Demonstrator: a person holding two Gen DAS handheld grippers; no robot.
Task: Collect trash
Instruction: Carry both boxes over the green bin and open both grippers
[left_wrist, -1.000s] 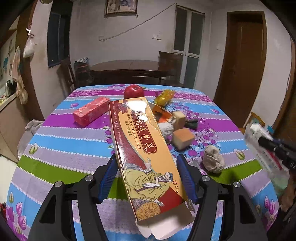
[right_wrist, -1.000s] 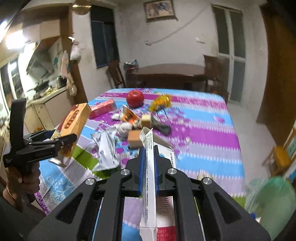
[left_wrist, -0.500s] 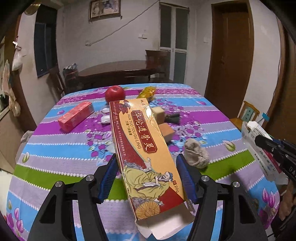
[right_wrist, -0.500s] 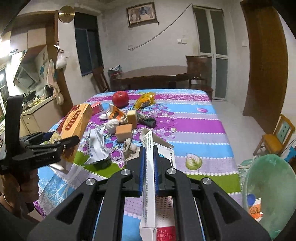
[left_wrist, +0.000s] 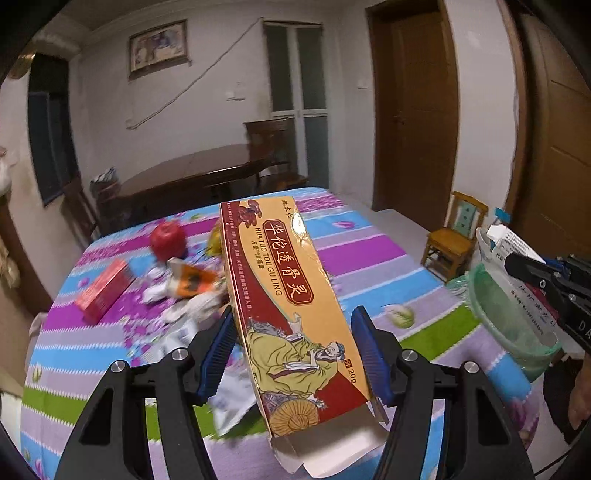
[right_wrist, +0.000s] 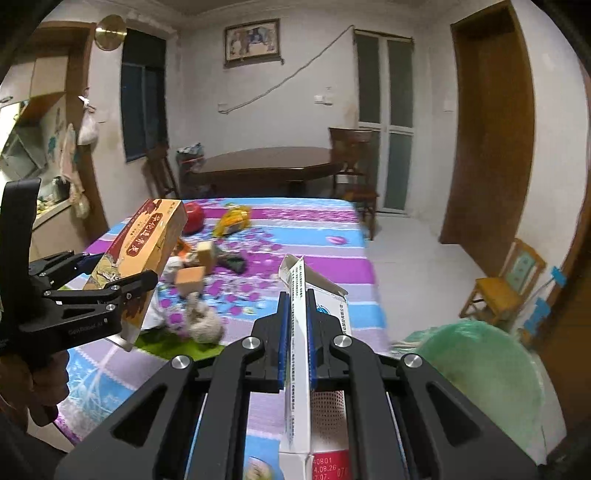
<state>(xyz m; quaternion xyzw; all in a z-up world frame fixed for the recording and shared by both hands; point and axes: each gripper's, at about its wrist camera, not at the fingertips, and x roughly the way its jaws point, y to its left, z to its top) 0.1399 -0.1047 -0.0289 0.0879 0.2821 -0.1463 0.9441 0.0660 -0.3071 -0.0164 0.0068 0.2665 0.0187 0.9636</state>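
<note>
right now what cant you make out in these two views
- Inside of the green-lined bin: right wrist view, cut by the frame edge and hidden by the right gripper; contents unseen.
- Litter behind the orange box: left wrist view, blurred and partly covered by it.
- White box label: right wrist view, seen edge-on, print too small.
- Left gripper: whether both jaws touch the orange box is unclear.

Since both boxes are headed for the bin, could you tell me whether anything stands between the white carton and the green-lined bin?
Nothing visible does: the flattened white carton in the right tongs has open air toward the green-lined bin at its lower right.
</note>
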